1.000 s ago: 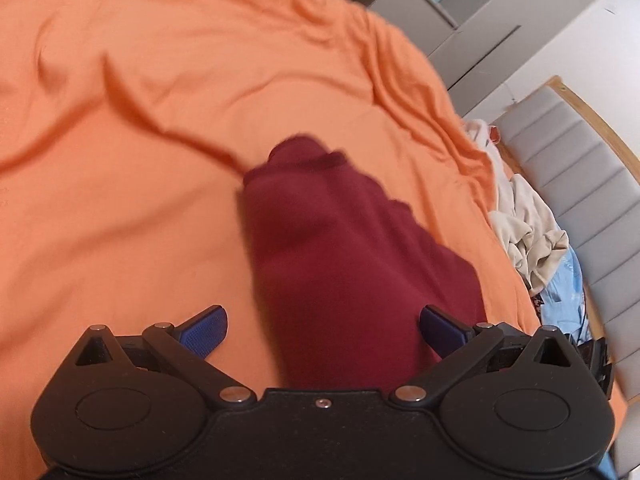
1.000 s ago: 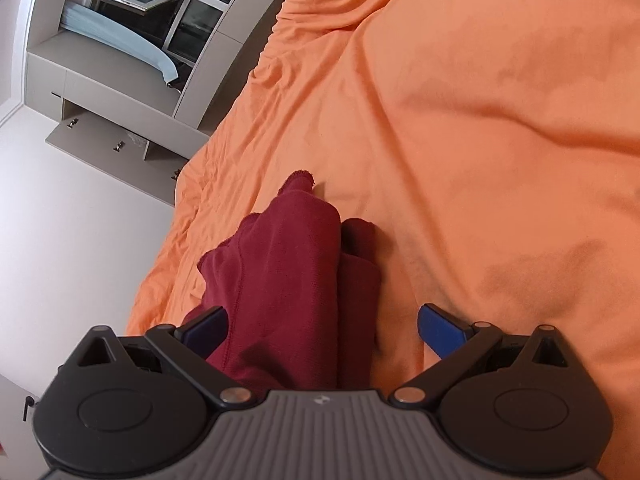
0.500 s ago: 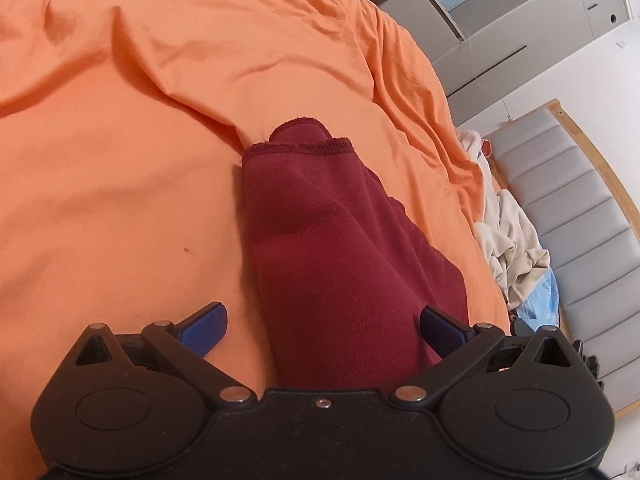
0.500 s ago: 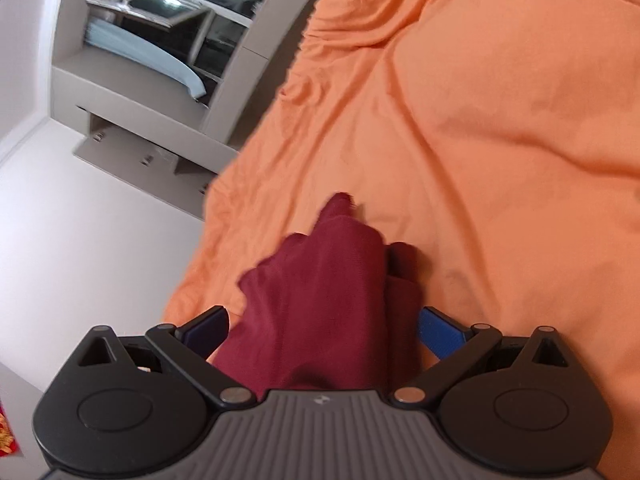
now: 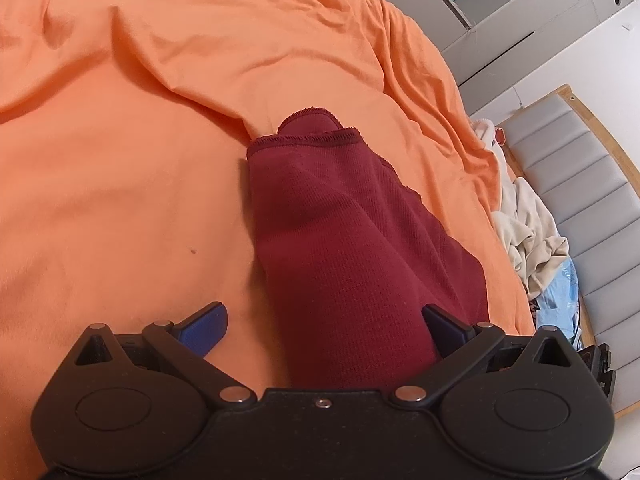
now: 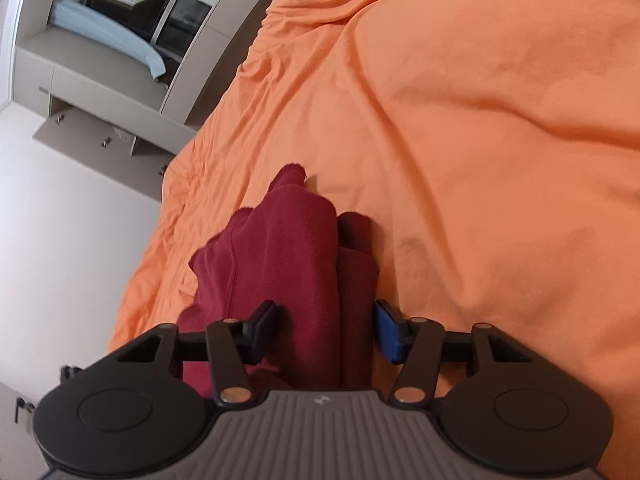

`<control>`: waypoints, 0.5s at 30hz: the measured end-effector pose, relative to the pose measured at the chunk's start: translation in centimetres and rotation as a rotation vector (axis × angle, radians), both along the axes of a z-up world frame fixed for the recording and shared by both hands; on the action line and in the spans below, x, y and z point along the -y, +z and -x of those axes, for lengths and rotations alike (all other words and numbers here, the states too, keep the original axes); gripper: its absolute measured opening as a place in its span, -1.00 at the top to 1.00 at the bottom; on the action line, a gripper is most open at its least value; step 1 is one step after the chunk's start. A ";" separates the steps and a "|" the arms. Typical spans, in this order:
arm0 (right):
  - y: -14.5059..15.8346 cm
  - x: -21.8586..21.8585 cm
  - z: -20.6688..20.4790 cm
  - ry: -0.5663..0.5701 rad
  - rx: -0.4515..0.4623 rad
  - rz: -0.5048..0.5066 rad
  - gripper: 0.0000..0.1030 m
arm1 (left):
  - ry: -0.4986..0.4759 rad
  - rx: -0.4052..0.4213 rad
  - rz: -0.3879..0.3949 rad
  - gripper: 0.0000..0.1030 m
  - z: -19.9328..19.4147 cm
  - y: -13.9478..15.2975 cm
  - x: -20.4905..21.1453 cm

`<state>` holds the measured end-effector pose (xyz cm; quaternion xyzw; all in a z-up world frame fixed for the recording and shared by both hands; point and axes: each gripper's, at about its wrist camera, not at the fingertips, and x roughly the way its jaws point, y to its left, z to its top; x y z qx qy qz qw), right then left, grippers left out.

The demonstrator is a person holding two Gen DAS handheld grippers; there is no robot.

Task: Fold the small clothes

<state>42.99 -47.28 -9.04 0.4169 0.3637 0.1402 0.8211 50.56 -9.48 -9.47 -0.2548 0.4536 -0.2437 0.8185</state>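
Right hand-held gripper (image 6: 326,330) closing around maroon garment (image 6: 288,264)

1. The garment (image 5: 352,248) between my jaws is deep maroon with a fine ribbed knit and a stitched hem in the same red.
2. The bedsheet (image 5: 140,180) beneath it is plain bright orange, with one small dark speck.
3. My left gripper (image 5: 324,326) has a black body and blue pads (image 5: 206,326).
4. My right gripper (image 6: 326,330) is black with a ridged grey housing; one pad (image 6: 388,330) shows blue.
5. The heap of clothes (image 5: 528,232) at the bed's edge is cream, with pale blue below.
6. The headboard (image 5: 580,184) is grey, framed in light wood.
7. The cabinets (image 6: 100,92) are beige-grey.
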 end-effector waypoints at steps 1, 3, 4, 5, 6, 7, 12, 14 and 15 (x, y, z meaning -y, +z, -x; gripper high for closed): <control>0.0 -0.2 0.1 0.002 0.002 0.019 -0.08 | 0.000 0.001 -0.003 -0.99 0.0 0.1 0.0; 0.3 -0.7 0.3 -0.005 0.019 0.046 0.11 | -0.002 0.006 -0.012 -0.99 0.1 0.2 0.1; 0.4 -0.9 0.5 -0.012 0.031 0.056 0.15 | -0.003 0.007 -0.017 -0.99 0.1 0.2 0.2; 0.6 -1.1 0.6 -0.017 0.041 0.067 0.22 | -0.005 0.008 -0.021 -0.99 0.1 0.2 0.3; 0.9 -1.4 0.8 -0.021 0.050 0.084 0.28 | -0.008 0.008 -0.025 -0.99 0.1 0.3 0.4; 1.2 -1.8 0.9 -0.023 0.059 0.112 0.30 | -0.012 0.010 -0.029 -0.98 0.1 0.4 0.5; 2.1 -3.0 1.6 -0.022 0.089 0.206 0.35 | -0.028 0.013 -0.087 -0.88 0.1 1.2 1.0; 2.0 -3.0 1.8 -0.021 0.088 0.213 0.35 | -0.042 0.024 -0.129 -0.88 0.1 1.4 1.4; 2.0 -3.1 1.8 -0.024 0.086 0.209 0.35 | -0.046 0.033 -0.143 -0.88 0.2 1.5 1.5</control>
